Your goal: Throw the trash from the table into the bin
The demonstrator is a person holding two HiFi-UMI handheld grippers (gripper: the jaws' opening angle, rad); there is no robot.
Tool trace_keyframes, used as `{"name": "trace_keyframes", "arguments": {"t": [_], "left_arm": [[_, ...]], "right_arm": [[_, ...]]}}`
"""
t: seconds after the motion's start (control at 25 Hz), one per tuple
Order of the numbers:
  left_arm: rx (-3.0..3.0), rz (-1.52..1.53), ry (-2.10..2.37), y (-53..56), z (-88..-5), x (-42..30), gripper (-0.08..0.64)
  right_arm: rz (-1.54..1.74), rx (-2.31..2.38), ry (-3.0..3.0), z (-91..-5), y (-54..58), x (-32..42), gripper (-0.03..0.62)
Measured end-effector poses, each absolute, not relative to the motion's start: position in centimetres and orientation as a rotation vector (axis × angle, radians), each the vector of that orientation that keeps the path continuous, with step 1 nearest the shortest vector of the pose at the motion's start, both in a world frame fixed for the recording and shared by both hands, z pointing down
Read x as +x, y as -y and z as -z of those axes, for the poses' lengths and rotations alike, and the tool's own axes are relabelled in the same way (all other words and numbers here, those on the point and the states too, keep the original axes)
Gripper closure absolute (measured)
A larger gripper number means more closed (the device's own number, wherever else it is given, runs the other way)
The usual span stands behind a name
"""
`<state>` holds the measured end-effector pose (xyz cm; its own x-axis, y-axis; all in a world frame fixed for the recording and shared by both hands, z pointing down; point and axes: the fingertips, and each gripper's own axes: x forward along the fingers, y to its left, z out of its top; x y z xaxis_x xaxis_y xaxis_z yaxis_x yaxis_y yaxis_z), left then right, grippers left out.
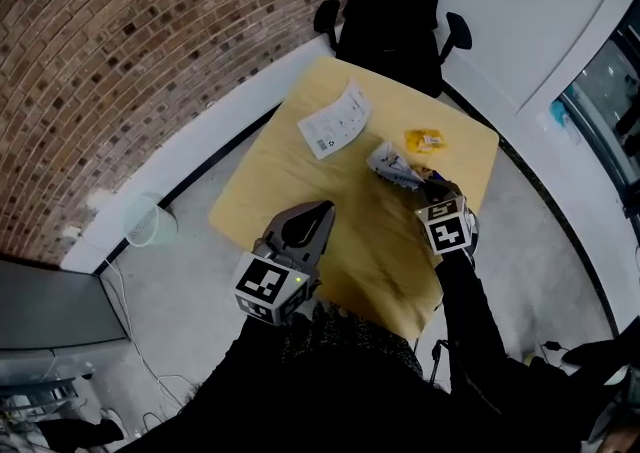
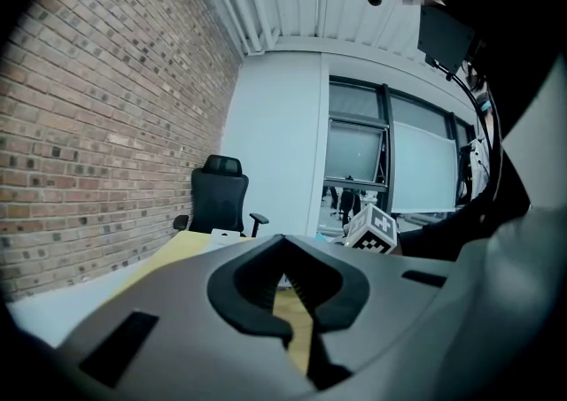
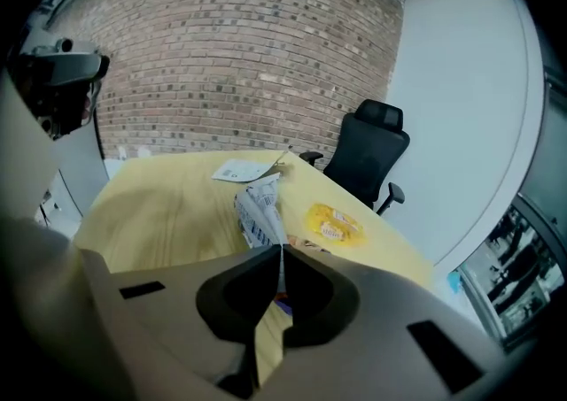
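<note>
On yellow wooden desk [image 1: 300, 191], right hand-held gripper [image 3: 281, 250] is pinching crumpled white-and-blue wrapper [image 3: 257, 206] beside yellow packet [image 3: 335, 224]; left hand-held gripper [image 2: 283, 249] is hovering above desk, jaws together, empty.

Left tongs [image 2: 285, 240] closed over the yellow table [image 2: 173, 256].

Both grippers are grey moulded shells with black pads lining the jaw mouth. The left gripper [image 1: 322, 211], at seven o'clock in the head view, carries a left cube [image 1: 268, 286] of black-and-white square markers. The right gripper [image 1: 436, 187], at three o'clock, bears a like right cube [image 1: 447, 229]. A black sleeve [image 1: 468, 306] runs behind it. At six o'clock the torso wears a dark speckled knit [image 1: 345, 336].
</note>
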<state>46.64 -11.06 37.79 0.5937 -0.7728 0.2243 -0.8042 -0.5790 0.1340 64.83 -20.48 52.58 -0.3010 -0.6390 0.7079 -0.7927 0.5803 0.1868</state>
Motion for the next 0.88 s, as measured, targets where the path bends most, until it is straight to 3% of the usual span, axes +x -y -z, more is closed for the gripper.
{"name": "trace_keyframes", "arguments": {"t": [0.88], "left_arm": [[2.418, -0.147, 1.744, 9.3, -34.4, 37.9, 0.552]], "right_arm": [[-0.022, 1.027, 2.428, -40.6, 21.0, 53.1, 0.581]]}}
